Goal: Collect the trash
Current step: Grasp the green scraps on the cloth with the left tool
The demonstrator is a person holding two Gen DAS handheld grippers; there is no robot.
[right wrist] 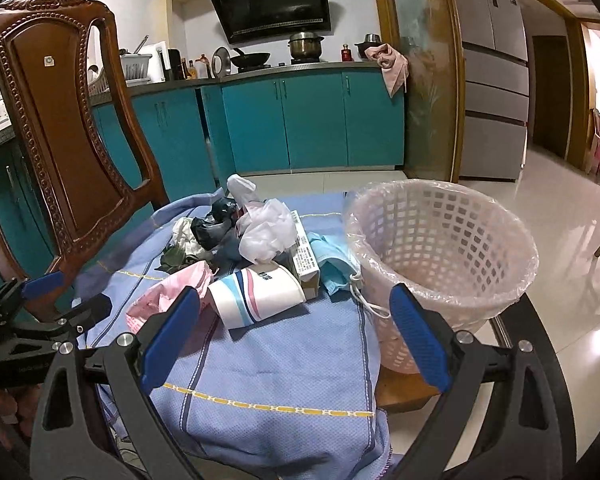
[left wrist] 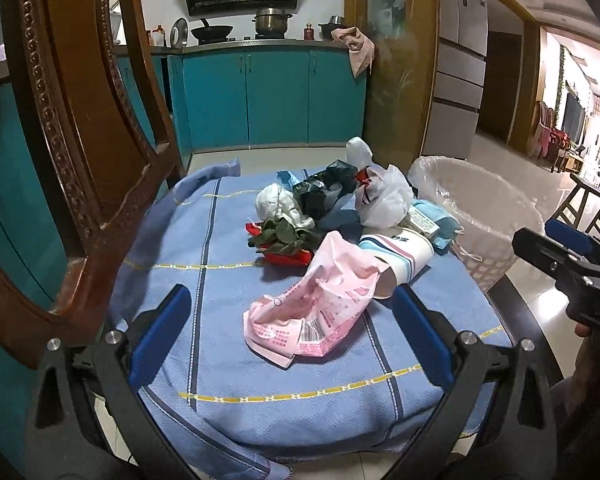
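Trash lies in a heap on a blue cloth [left wrist: 228, 320] [right wrist: 268, 364]: a pink plastic wrapper [left wrist: 312, 304] [right wrist: 168, 292], a striped paper cup [left wrist: 396, 256] [right wrist: 256, 296] on its side, a white plastic bag [left wrist: 380, 196] [right wrist: 266, 234], a black bag [left wrist: 324, 192] [right wrist: 212, 224], a small carton [right wrist: 306, 260], a blue face mask [right wrist: 336, 264] and green leaves [left wrist: 284, 236]. A white lined basket [left wrist: 480, 216] [right wrist: 440, 256] stands right of the heap. My left gripper [left wrist: 292, 340] is open just short of the pink wrapper. My right gripper [right wrist: 296, 344] is open, short of the cup.
A carved wooden chair [left wrist: 76, 152] [right wrist: 72, 140] stands at the left, close to the cloth. Teal kitchen cabinets [left wrist: 276, 96] [right wrist: 312, 120] and a stove with pots are behind. A fridge [right wrist: 492, 60] and tiled floor lie to the right.
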